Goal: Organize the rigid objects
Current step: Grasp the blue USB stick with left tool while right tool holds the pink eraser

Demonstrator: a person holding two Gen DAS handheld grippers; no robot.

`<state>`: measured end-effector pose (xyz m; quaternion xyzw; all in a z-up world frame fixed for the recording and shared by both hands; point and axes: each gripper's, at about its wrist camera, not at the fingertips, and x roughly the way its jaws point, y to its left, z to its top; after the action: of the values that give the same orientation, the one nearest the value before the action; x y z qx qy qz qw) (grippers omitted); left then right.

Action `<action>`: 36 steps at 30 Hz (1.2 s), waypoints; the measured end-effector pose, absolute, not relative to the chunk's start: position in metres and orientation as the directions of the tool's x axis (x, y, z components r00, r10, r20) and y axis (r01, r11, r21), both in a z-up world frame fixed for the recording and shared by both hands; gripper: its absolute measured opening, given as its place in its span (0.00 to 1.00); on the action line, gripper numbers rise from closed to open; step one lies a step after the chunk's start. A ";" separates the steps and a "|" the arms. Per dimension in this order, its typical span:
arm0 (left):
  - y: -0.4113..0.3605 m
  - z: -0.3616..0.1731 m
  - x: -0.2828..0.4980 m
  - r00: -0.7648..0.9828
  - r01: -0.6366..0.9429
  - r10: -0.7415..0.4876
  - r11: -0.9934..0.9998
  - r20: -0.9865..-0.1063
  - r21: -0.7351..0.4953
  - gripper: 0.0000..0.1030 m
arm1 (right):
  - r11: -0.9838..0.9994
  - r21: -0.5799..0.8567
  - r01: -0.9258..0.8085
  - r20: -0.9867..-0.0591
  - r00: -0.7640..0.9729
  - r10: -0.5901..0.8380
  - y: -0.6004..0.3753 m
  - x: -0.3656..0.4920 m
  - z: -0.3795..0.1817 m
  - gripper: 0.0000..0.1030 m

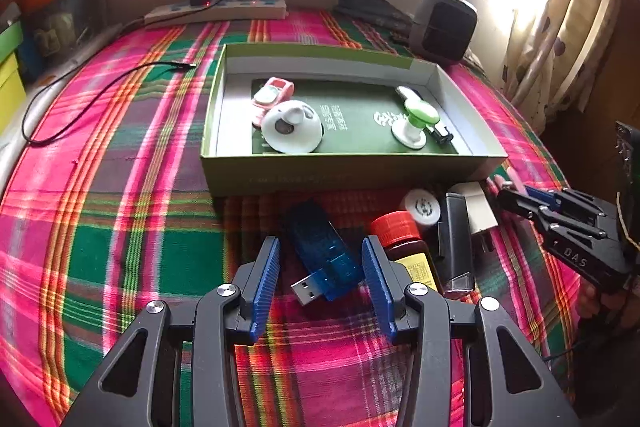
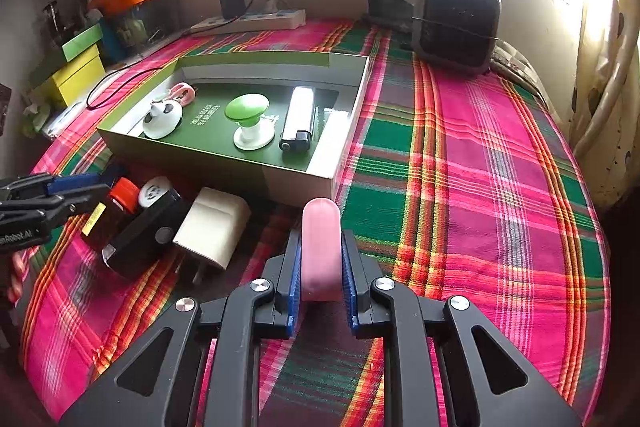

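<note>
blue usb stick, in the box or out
Out: the translucent blue usb stick lies on the plaid cloth before the green cardboard box, between the open left tongs.

Pink case (image 2: pixel 321 247): lower end hidden betw. pads. Brown bottle (image 1: pixel 408 251) partly behind left finger; label unreadable.

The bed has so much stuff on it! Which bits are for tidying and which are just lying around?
For tidying: box, blue USB stick, pink case, brown bottle, black lighter, white charger.

Just lying around: power strip, black cable, heater.
</note>
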<state>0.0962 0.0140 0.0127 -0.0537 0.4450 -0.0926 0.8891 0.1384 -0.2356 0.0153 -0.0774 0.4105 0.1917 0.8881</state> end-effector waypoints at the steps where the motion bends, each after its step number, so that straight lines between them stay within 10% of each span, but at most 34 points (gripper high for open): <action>1: 0.012 0.012 0.097 0.588 0.113 -0.204 0.979 -0.782 -0.170 0.41 | 0.915 0.024 -0.403 -0.756 0.592 0.280 -0.236 0.138 0.016 0.18; 36: 0.012 0.009 0.108 0.621 0.077 -0.065 0.997 -0.781 -0.022 0.40 | 0.914 0.039 -0.404 -0.760 0.582 0.290 -0.239 0.139 0.016 0.18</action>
<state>0.1076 0.0125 0.0094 0.0069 0.4335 -0.0395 0.9002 0.1394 -0.2386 0.0158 -0.0692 0.4132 0.1957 0.8867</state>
